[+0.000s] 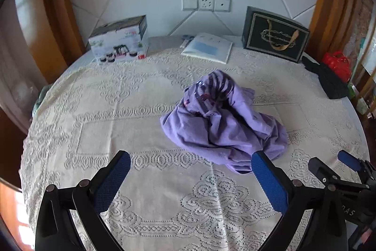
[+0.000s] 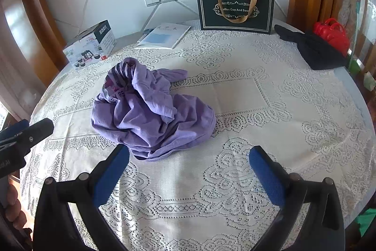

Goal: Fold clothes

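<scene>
A crumpled purple shirt [image 1: 223, 119] lies in a heap on the lace-covered surface [image 1: 117, 109]. From the left tongs [image 1: 191, 162], spread wide and holding nothing, the shirt sits at about one o'clock, its near hem just beside the right-hand pad. From the right tongs [image 2: 189, 157], also wide open and empty, it lies at about eleven o'clock, near the left-hand pad.

Round worktop [image 2: 293, 133] under a white lace cloth [image 2: 235, 180]. Crumpled purple garment [image 2: 150, 114] near centre. Far edge, left to right: printed carton [image 2: 90, 46], white booklet [image 2: 164, 37], dark gift bag [image 2: 235, 8], black fabric [image 2: 317, 51].
</scene>
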Tool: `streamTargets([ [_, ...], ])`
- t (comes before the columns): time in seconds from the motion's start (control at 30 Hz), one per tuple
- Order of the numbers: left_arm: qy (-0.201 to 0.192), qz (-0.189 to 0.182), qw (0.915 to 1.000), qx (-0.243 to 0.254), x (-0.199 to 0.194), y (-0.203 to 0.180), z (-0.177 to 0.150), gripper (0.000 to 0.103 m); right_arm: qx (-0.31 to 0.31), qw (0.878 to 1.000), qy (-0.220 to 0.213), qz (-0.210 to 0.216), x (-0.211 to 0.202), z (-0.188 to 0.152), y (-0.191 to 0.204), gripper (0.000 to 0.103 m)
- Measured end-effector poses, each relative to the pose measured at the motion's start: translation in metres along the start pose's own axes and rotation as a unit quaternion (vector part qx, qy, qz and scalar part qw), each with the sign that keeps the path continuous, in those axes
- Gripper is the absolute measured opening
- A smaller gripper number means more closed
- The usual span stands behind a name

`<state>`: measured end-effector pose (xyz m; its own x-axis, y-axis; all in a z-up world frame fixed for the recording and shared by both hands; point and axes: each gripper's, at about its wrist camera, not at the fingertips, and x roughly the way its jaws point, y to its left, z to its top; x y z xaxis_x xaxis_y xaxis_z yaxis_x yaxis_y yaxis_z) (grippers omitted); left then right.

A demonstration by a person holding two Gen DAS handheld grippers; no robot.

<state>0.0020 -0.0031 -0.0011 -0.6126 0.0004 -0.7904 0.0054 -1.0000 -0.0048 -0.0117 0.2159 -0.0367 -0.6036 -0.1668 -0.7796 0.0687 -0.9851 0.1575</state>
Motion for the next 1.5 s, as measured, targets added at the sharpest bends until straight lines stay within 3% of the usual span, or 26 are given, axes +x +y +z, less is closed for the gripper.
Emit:
streamTargets([
  [0.13, 0.012, -0.028, 0.9994, -0.015, -0.002, 0.016, -0.011, 0.103, -0.003, 1.0, 0.002, 0.007, -0.001, 0.0, -0.003, 0.103],
  [0.23, 0.021, -0.048, 0.9982, -0.027, -0.003, 0.028, -0.02, 0.103, -0.027, 0.999, 0.014, -0.015, 0.005, 0.003, 0.01, 0.103],
  [0.37, 0.051, -0.01, 0.9984, -0.023, 0.015, 0.013, -0.007, 0.103, -0.037, 0.999, 0.014, -0.013, 0.003, 0.006, 0.018, 0.103],
  [0.57, 0.048, -0.041, 0.9975, -0.03, 0.008, 0.016, -0.003, 0.103, -0.046, 0.999, 0.012, -0.013, 0.002, 0.004, 0.019, 0.103],
  [0.87, 0.031, -0.028, 0.999, -0.014, 0.001, 0.011, -0.005, 0.103, -0.048, 0.999, 0.011, -0.019, -0.001, 0.001, 0.02, 0.103],
  [1.5, 0.038, -0.017, 0.999, -0.014, 0.006, 0.011, -0.007, 0.103, -0.051, 0.998, 0.015, -0.023, 0.001, 0.001, 0.022, 0.103],
])
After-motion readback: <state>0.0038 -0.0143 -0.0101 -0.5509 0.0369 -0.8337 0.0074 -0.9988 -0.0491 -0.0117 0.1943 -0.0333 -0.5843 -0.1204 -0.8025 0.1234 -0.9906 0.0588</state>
